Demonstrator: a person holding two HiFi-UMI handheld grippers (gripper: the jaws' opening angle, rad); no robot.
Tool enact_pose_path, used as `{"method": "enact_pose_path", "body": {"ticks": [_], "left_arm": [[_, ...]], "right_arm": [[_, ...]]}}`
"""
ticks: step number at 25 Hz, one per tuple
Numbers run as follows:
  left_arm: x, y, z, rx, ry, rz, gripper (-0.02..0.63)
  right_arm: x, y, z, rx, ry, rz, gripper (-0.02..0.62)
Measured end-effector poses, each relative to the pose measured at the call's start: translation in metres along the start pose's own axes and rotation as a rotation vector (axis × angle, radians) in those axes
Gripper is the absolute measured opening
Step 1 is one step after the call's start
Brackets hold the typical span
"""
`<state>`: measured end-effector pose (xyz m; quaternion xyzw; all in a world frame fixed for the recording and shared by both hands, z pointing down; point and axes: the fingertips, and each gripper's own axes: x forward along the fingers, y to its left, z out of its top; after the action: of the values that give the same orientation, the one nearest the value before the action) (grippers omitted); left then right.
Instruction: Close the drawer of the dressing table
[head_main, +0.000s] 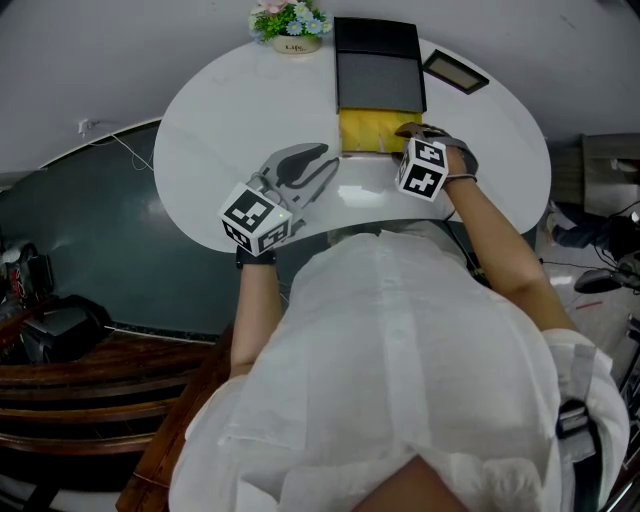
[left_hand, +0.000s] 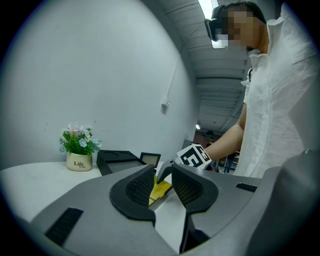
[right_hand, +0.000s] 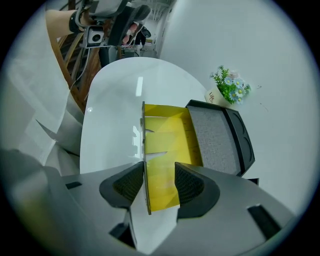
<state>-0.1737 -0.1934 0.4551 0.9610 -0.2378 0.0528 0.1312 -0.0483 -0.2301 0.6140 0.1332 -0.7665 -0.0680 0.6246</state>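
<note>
A black box (head_main: 377, 65) stands at the back of the white round dressing table (head_main: 220, 120), and its yellow drawer (head_main: 368, 132) is pulled out towards me. My right gripper (head_main: 412, 131) points steeply down at the drawer's front right corner. In the right gripper view the jaws (right_hand: 159, 182) stand open astride the thin front panel (right_hand: 145, 150), which runs along the left pad while the right pad hangs over the yellow inside (right_hand: 167, 145). My left gripper (head_main: 318, 160) hovers over the table left of the drawer, open (left_hand: 162, 182) with nothing between its pads.
A small pot of flowers (head_main: 291, 25) stands left of the box and a picture frame (head_main: 455, 70) lies to its right. A dark wooden chair (head_main: 90, 380) is at my lower left, past the table edge. My own body fills the near side.
</note>
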Motion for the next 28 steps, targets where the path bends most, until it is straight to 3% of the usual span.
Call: {"method": "enact_pose_path", "body": {"ticks": [10, 28], "left_arm": [[0.001, 0.002, 0.001, -0.003, -0.003, 0.011, 0.107], [0.012, 0.017, 0.007, -0.016, -0.013, 0.027, 0.107]], "right_arm": [[0.0, -0.028, 0.002, -0.02, 0.003, -0.052, 0.224], [0.016, -0.059, 0.006, -0.035, 0.004, 0.009, 0.275]]}}
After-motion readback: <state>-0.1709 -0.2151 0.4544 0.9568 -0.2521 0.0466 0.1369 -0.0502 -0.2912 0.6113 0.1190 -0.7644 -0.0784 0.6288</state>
